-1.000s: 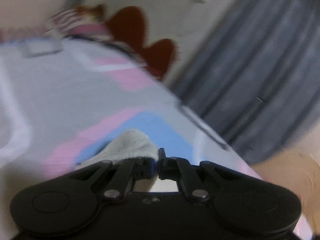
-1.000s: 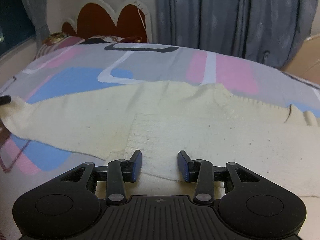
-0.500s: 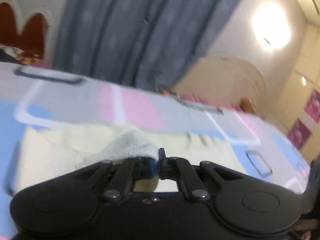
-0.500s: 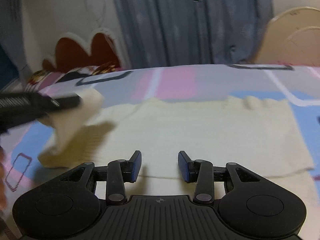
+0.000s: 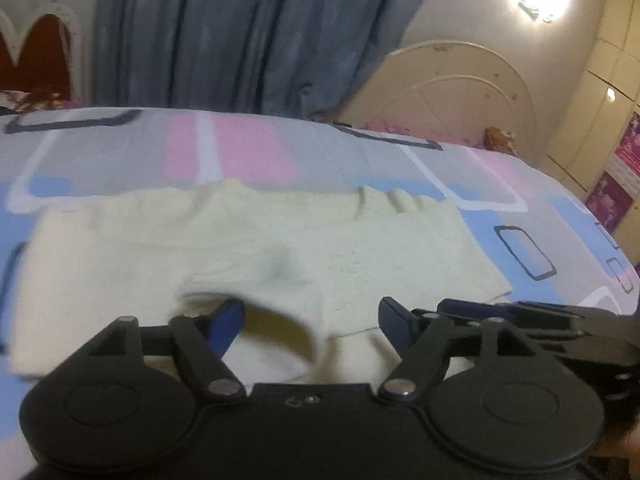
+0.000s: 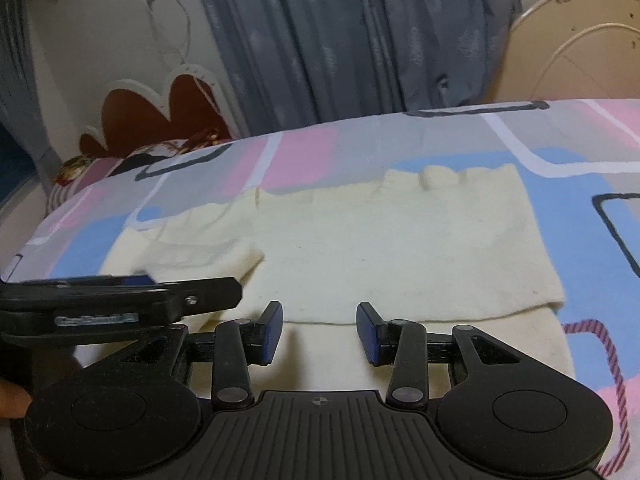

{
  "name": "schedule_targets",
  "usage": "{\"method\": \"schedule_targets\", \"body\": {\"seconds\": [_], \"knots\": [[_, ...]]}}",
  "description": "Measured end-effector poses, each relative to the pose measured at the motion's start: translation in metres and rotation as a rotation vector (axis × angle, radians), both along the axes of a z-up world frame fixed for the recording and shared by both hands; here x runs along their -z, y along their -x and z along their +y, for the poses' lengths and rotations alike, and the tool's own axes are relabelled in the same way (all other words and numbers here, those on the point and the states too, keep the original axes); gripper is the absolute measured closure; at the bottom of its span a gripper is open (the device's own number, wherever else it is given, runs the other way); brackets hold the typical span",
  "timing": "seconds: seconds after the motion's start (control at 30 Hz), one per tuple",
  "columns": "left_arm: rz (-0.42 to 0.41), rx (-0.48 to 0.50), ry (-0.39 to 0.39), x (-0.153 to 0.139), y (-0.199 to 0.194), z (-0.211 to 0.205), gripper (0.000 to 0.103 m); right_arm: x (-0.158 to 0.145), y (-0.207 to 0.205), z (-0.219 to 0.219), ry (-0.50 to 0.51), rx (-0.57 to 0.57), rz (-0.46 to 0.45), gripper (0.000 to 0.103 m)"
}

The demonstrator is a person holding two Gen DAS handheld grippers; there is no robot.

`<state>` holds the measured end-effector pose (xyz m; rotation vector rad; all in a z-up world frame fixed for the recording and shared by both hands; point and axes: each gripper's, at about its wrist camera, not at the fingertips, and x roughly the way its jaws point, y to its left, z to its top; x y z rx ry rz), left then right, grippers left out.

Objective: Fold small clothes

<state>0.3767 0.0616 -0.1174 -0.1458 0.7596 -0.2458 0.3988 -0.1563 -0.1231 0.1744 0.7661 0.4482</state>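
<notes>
A cream knitted sweater (image 5: 280, 240) lies flat on the bed, also filling the middle of the right wrist view (image 6: 400, 248). One sleeve (image 6: 208, 256) is folded across its body. My left gripper (image 5: 310, 322) hovers over that sleeve's cuff; its jaws are opening and the cuff (image 5: 288, 320) sags loose between them, untouched by the pads. Seen side-on, the left gripper (image 6: 120, 292) lies at the left of the right wrist view. My right gripper (image 6: 320, 320) stands open above the sweater's near edge with nothing between its fingers; it also shows at the right edge of the left wrist view (image 5: 540, 320).
The bedspread (image 6: 580, 216) has pink, blue and grey patches. A grey-blue curtain (image 5: 240, 32) hangs behind the bed. A red scalloped headboard (image 6: 160, 112) with pillows (image 6: 100, 164) is at the far left, a cream arched board (image 5: 460, 92) at the far right.
My left gripper carried the sleeve across onto the sweater's body, then went from shut to open and let the cuff drop. The right gripper shifted sideways and stayed open.
</notes>
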Motion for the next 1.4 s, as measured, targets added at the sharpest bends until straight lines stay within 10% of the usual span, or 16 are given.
{"method": "schedule_targets", "body": {"seconds": [0.23, 0.57, 0.7, 0.93, 1.03, 1.17, 1.4], "knots": [[-0.020, -0.163, -0.053, -0.008, 0.031, 0.059, 0.027, -0.005, 0.006, 0.046, 0.029, -0.131, -0.045, 0.049], [0.023, -0.237, -0.167, 0.015, 0.038, 0.088, 0.028, 0.026, 0.022, 0.119, 0.355, -0.242, -0.201, 0.049], [0.006, -0.211, -0.224, 0.022, 0.039, 0.081, 0.028, 0.022, 0.008, 0.110, 0.285, -0.191, -0.171, 0.100], [-0.012, -0.266, -0.241, 0.032, 0.022, 0.076, 0.028, -0.017, -0.014, 0.053, 0.053, -0.007, -0.151, 0.101], [-0.043, -0.286, -0.237, 0.033, 0.017, 0.071, 0.035, -0.024, -0.024, 0.025, -0.012, 0.046, -0.116, 0.101], [-0.072, -0.298, -0.238, 0.036, 0.009, 0.067, 0.085, -0.017, -0.032, -0.014, -0.054, 0.127, -0.054, 0.100], [-0.085, -0.250, -0.268, 0.040, 0.015, 0.055, 0.093, 0.014, -0.048, -0.078, -0.134, 0.287, 0.103, 0.100]]}}
